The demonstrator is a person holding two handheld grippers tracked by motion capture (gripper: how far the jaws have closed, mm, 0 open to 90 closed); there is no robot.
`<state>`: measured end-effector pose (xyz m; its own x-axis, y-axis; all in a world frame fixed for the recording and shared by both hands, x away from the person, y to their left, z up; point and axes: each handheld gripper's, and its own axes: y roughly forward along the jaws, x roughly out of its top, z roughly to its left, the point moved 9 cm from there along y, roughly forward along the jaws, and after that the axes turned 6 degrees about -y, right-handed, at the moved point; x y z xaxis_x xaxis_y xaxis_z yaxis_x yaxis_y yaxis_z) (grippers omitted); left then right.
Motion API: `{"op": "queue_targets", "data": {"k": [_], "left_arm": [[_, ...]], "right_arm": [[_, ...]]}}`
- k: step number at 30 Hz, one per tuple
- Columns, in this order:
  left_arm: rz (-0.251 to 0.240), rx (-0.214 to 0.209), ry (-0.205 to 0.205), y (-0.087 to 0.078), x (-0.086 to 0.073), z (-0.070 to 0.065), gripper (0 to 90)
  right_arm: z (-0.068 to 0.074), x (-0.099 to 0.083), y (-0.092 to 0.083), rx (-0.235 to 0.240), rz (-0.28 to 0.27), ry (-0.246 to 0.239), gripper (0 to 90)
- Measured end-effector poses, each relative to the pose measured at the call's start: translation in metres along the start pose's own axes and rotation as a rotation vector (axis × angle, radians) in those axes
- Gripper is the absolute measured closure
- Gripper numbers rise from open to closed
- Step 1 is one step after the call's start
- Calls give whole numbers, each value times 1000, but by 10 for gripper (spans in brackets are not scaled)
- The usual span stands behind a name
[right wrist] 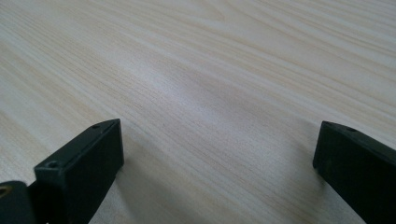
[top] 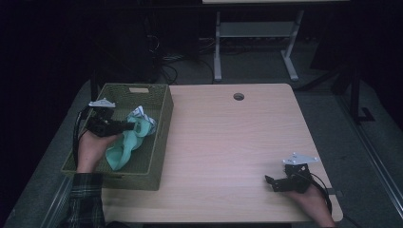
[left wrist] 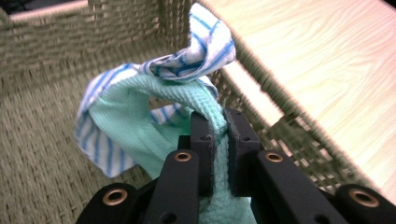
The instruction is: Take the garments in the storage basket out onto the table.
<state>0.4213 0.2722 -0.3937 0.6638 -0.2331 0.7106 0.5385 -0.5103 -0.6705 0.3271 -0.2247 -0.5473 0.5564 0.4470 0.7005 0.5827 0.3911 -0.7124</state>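
The left gripper (left wrist: 219, 140) is clamped on the mint cloth (left wrist: 135, 121), held inside the woven basket (top: 161, 123) at the table's (top: 228, 142) left edge with a striped cloth (left wrist: 205, 51) tangled on it. The right gripper (right wrist: 219, 154) rests agape near the right front corner. Judging from this, lifting out has begun; laying down remains.

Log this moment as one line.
left gripper: shut on mint cloth | striped cloth: in basket | right gripper: open over table

Plaid sleeve (top: 85, 199), black fingers (left wrist: 205, 140) with brass-ringed screw holes.
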Motion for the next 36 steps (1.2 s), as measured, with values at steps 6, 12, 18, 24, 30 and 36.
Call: {"op": "queue_targets", "data": {"k": [6,12,18,24,30,36], "left_arm": [[-50,-25,0,-7,10,-8,827],[-76,-48,7,-14,19,-13,827],[-107,-79,8,-22,29,-18,827],[-132,-92,21,-29,41,-25,827],[-152,-115,37,-34,54,-36,827],[-165,-138,69,-39,68,-50,827]], "right_arm": [[0,0,0,0,0,0,12],[0,0,0,0,0,0,12],[0,0,0,0,0,1,12],[0,0,0,0,1,-2,12],[0,0,0,0,0,-2,12],[0,0,0,0,0,-2,12]]}}
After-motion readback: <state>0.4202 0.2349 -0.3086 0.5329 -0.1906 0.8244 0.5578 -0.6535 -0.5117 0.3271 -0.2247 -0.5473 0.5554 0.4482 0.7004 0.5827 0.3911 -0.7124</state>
